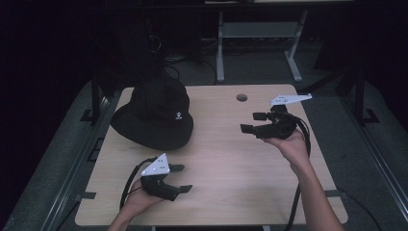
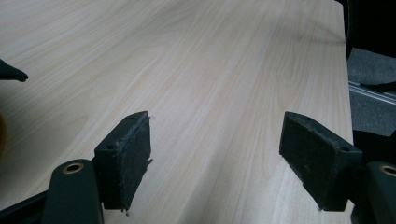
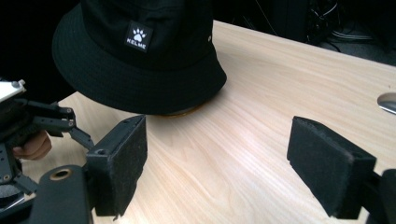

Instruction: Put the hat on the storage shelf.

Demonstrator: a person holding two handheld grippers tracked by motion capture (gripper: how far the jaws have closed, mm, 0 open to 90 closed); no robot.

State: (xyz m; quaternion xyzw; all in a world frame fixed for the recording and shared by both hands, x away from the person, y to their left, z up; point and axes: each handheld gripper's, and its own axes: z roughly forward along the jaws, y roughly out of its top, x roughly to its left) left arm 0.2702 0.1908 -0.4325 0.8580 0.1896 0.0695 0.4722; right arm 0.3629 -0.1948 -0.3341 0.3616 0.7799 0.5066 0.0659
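Black hat (image 1: 156, 113) is sitting brim-down on the far left part of the wooden bench (image 1: 231, 159). Left tongs (image 1: 180, 178) are hovering near the front edge, jaws spread wide, gripping nothing. Right tongs (image 1: 250, 122) are hanging raised over the right side, pointing toward the hat, jaws wide and empty.

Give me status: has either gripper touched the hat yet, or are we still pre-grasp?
Pre-grasp. Done: nothing visible; the black bucket hat sits brim-down on the table, untouched. In hand: nothing. The left gripper is open over bare wood near the front edge, and the right gripper is open, raised and pointing toward the hat, well short of it. Left: any approach, grasp and move of the hat, presumably.
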